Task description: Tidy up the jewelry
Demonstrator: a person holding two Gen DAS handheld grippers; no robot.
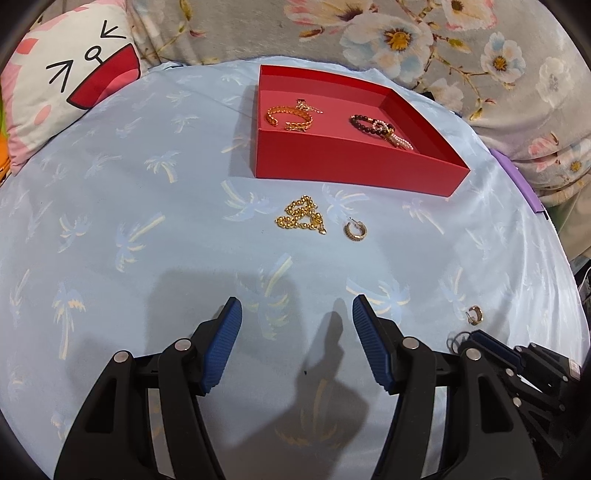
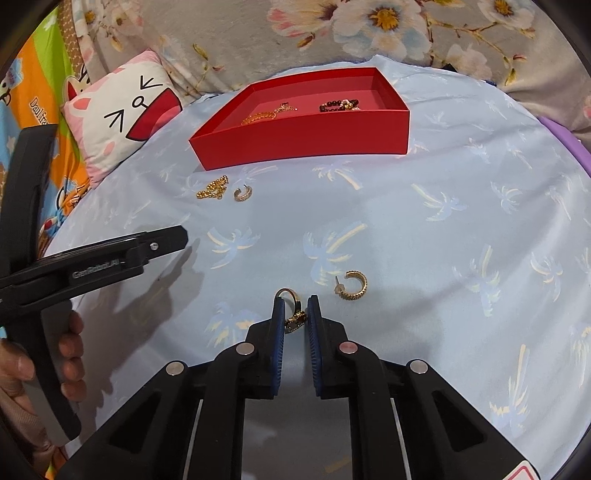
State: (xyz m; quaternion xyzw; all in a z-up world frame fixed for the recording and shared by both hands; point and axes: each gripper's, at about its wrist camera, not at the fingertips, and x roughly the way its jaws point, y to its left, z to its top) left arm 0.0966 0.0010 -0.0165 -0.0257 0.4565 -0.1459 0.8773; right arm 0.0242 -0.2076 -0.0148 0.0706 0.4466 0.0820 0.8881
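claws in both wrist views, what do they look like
Both are alike: the left claw and right claw have black angular plastic arms with silver round pivot pins and ribbed blue pads. White lettering marks the left one's side.

Palm-print sheet [image 1: 129, 221] — floral blanket [image 1: 406, 33]

My left wrist camera sits low behind its gripper's fingers [image 1: 236, 343], tilted down over the blue palm-print cloth [image 1: 129, 221], facing the red box [image 1: 351, 162] almost head-on and fairly near it. My right wrist camera is angled down the same way but stands further from the red box [image 2: 303, 136], off to its right, seeing it skewed. Both views share the box, the cloth before it, the cat cushion [image 1: 55, 92] to its left and the floral blanket [image 1: 443, 44] behind it.
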